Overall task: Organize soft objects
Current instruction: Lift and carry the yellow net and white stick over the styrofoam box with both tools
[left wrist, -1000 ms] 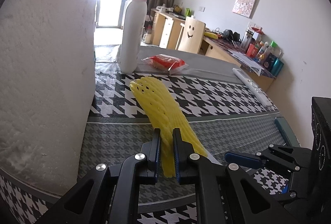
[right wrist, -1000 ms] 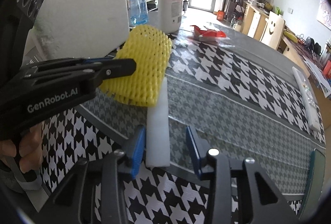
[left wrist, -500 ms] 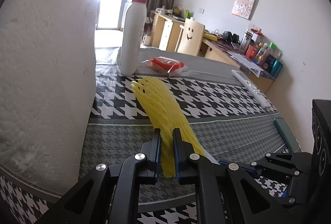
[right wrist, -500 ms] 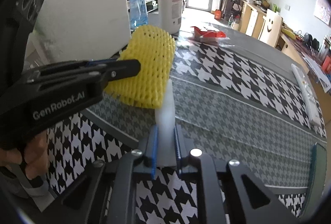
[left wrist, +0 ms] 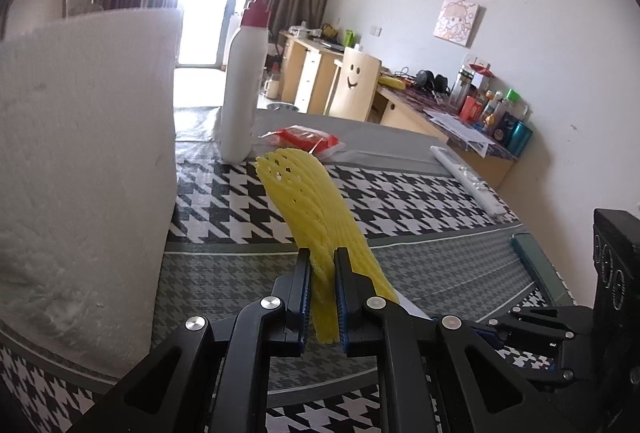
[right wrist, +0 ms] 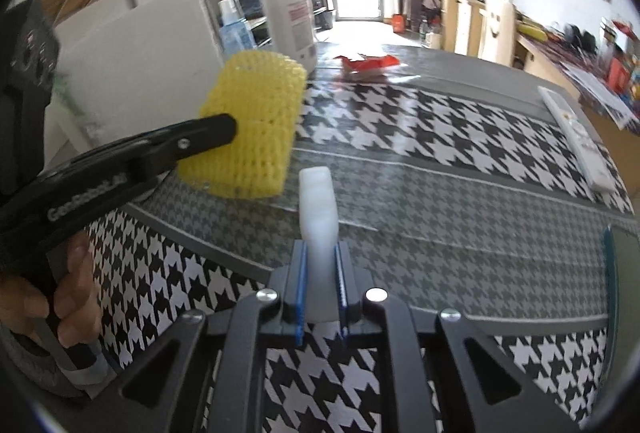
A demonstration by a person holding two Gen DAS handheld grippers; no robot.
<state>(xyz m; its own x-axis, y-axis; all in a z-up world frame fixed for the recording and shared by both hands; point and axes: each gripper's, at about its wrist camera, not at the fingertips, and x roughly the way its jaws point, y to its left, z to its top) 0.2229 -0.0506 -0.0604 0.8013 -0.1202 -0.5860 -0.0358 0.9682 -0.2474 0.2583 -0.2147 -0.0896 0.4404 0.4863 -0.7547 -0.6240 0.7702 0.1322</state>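
My left gripper (left wrist: 322,265) is shut on a yellow foam net sleeve (left wrist: 312,205) and holds it above the houndstooth table cloth. The sleeve also shows in the right wrist view (right wrist: 252,125), with the left gripper (right wrist: 224,129) clamped on its near left side. My right gripper (right wrist: 320,253) is shut on a white foam strip (right wrist: 318,205) and holds it lifted off the cloth, just right of the yellow sleeve. A large white foam block (left wrist: 80,169) stands at the left, close beside the left gripper.
A white pump bottle (left wrist: 240,105) and a red packet (left wrist: 304,139) sit at the table's far side. A blue spray bottle (right wrist: 236,33) stands behind the foam block (right wrist: 140,61). A white remote (right wrist: 576,137) lies at the right. A teal object (right wrist: 610,273) lies near the right edge.
My right gripper closed on the white foam strip and lifted it off the cloth. My left gripper raised the yellow sleeve slightly and stayed shut on it.
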